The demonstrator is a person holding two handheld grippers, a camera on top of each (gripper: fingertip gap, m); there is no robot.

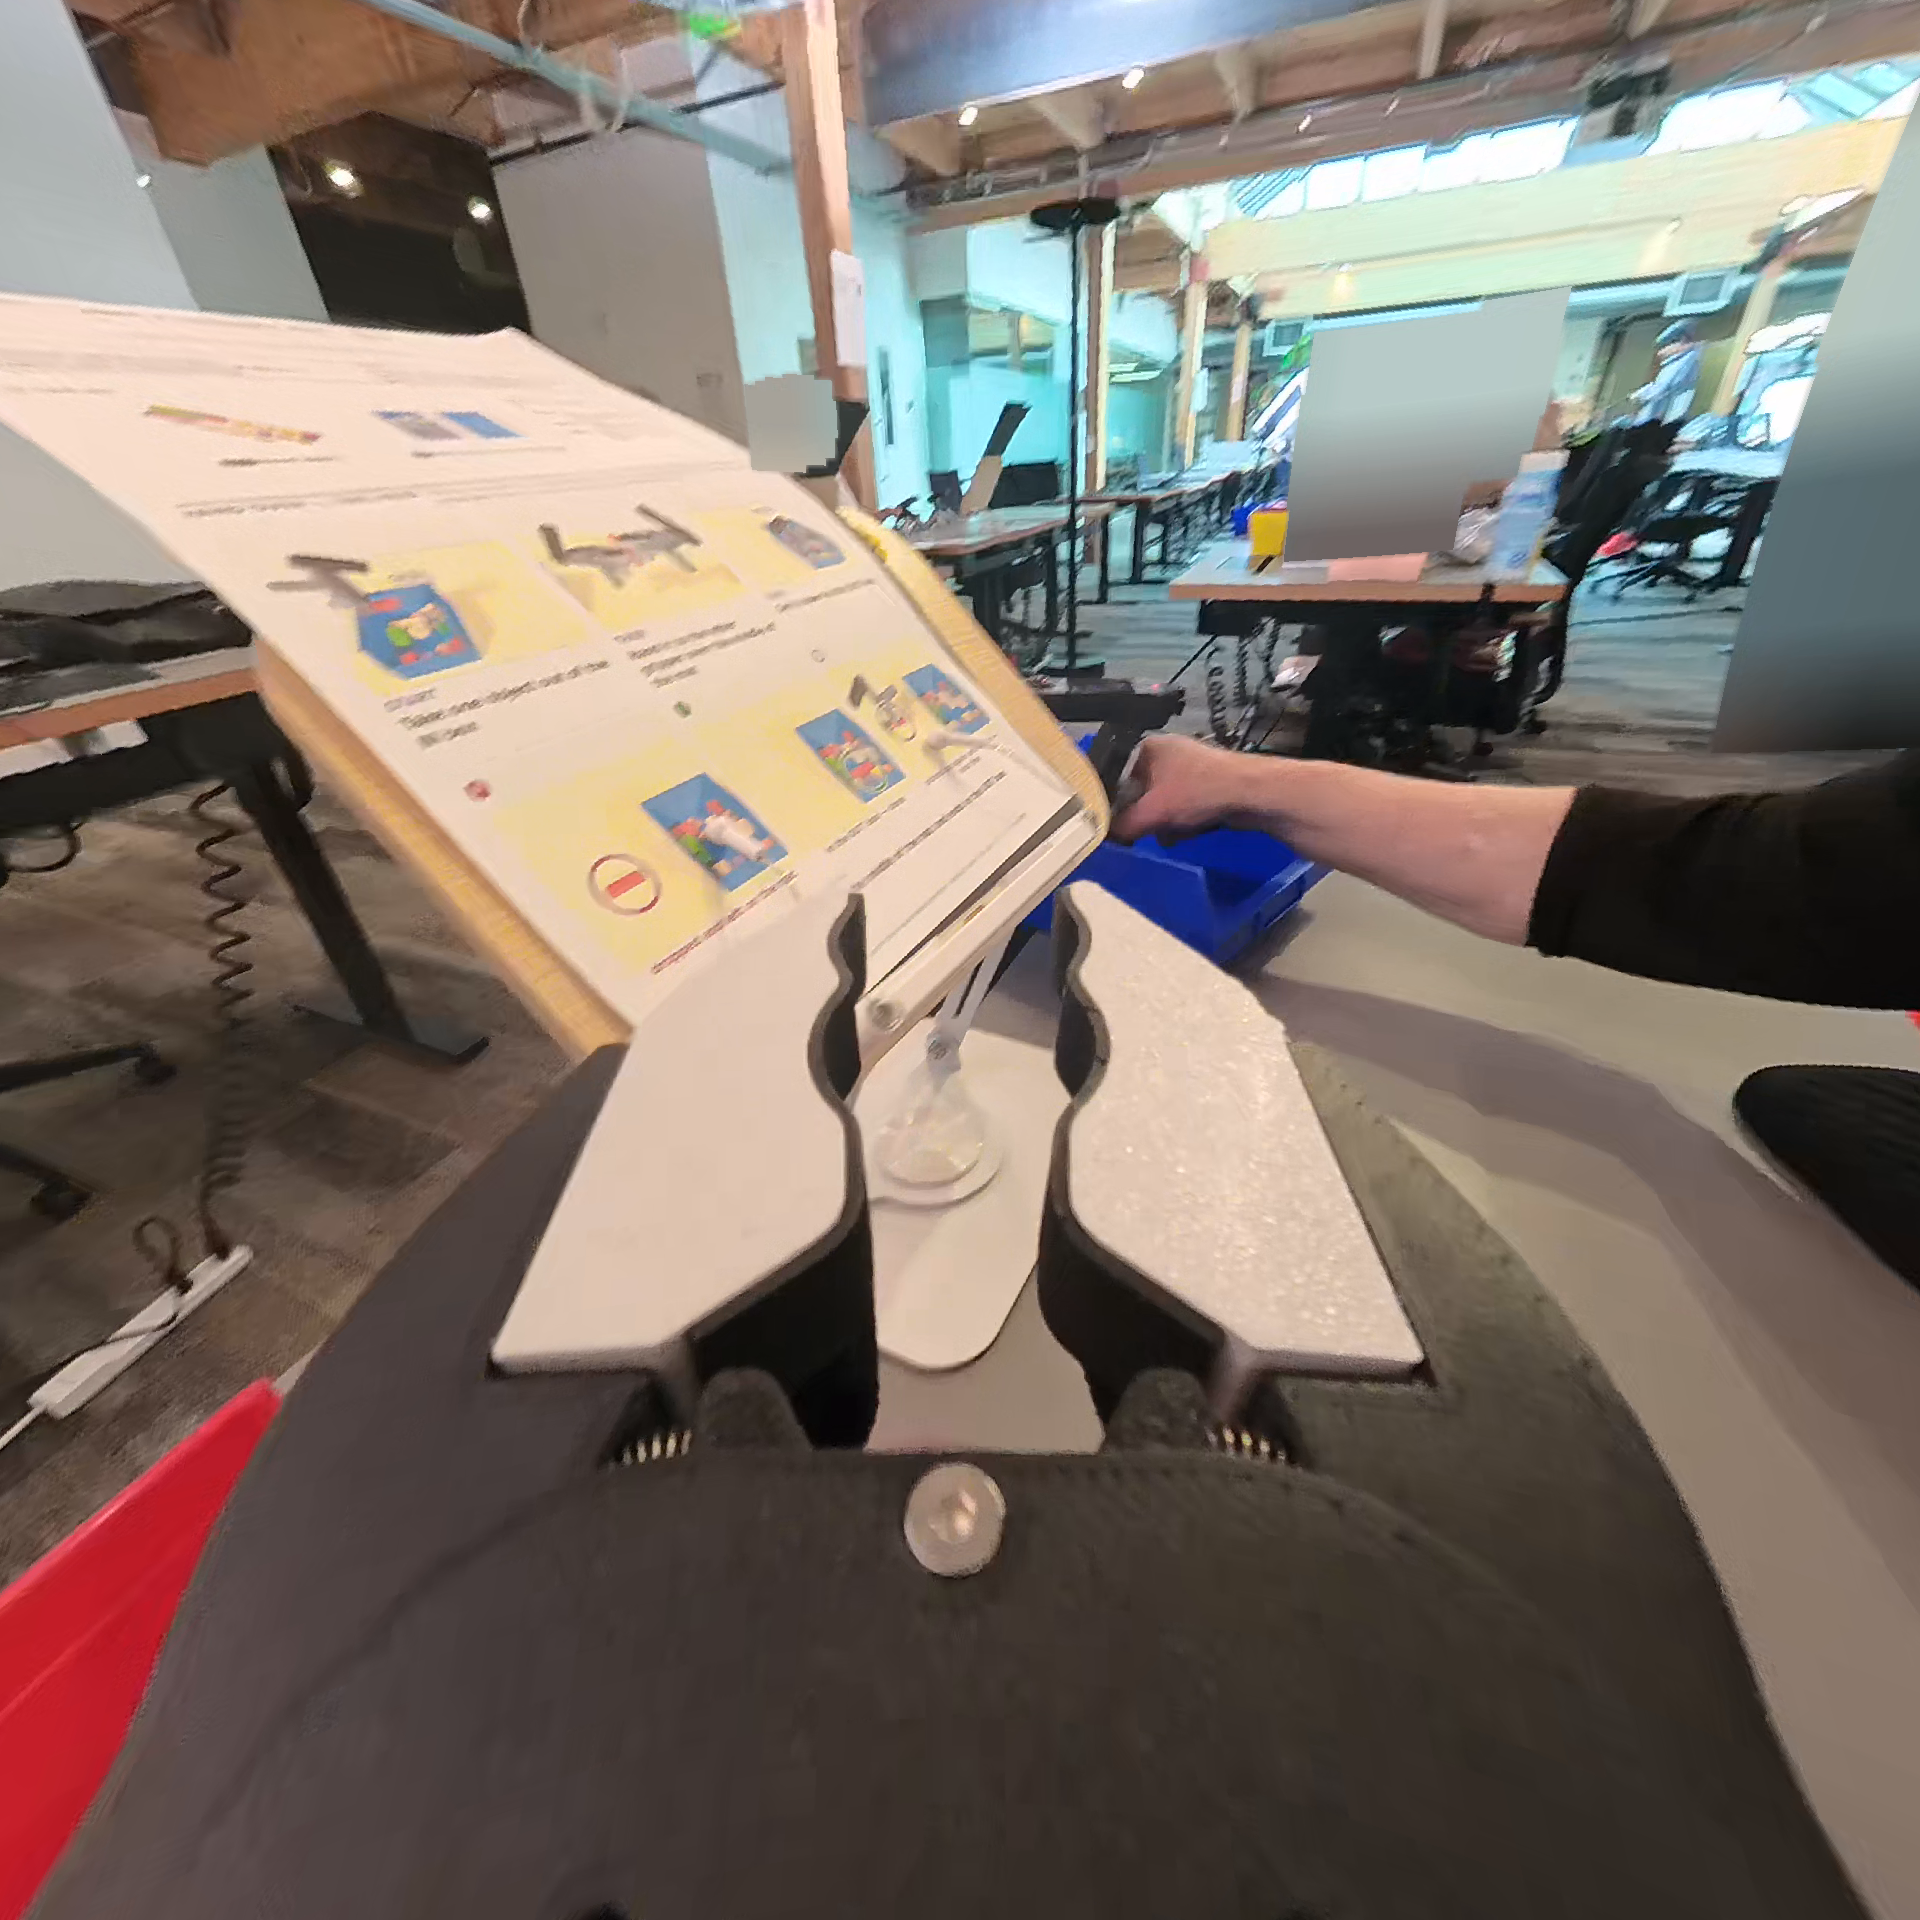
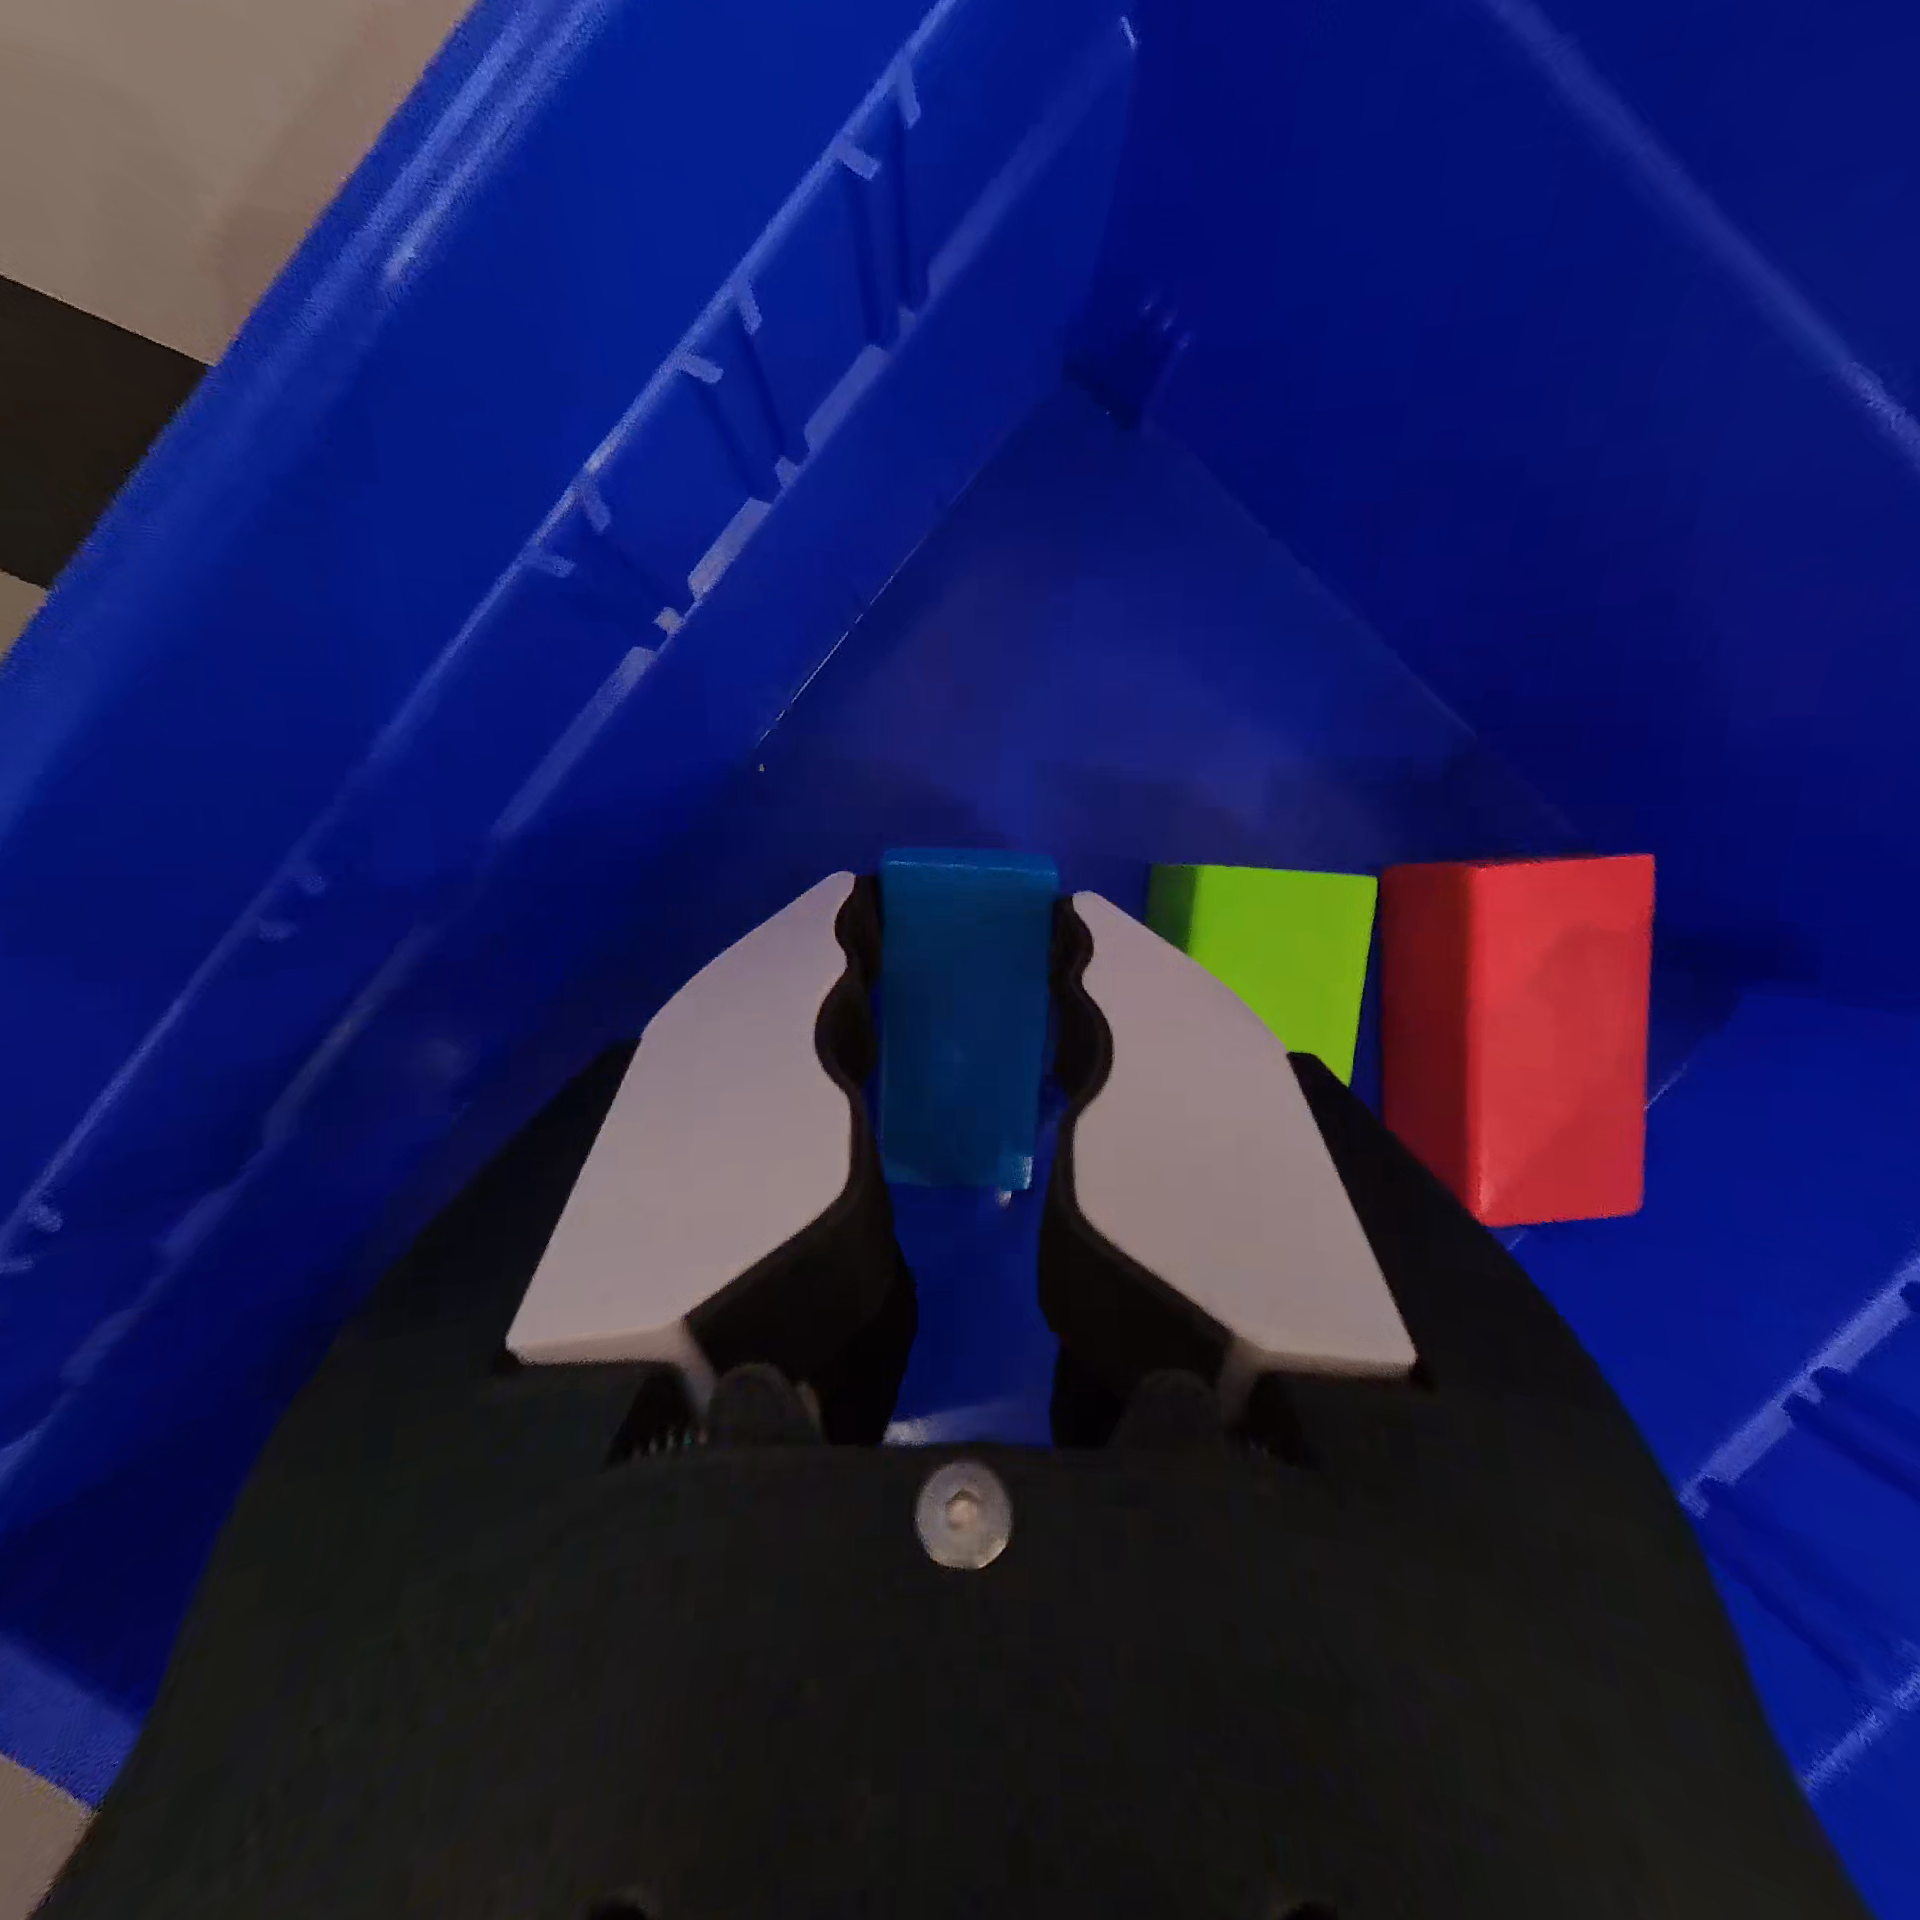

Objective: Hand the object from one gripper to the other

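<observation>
1. Right tongs (image 2: 961, 914) pinch one blue block (image 2: 961, 1029) inside the blue bin (image 2: 520, 520); left tongs (image 1: 961, 935) spread, bare.
2. One green block (image 2: 1262, 956), one red block (image 2: 1517, 1029) beside it; right view only.
3. Left view alone shows the instruction board (image 1: 499, 623), a hand (image 1: 1195, 790).

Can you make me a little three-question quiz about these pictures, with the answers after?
1. True or false: the left gripper has nothing between its fingers.
2. Which block do the right gripper's fingers press on: A green, B red, C blue?
3. What holds the blocks?

Key:
1. True; its fingers stand apart, with only the stand of the instruction board seen beyond.
2. C, the blue block; the green block and red block stand beside it.
3. The blue bin.
</observation>
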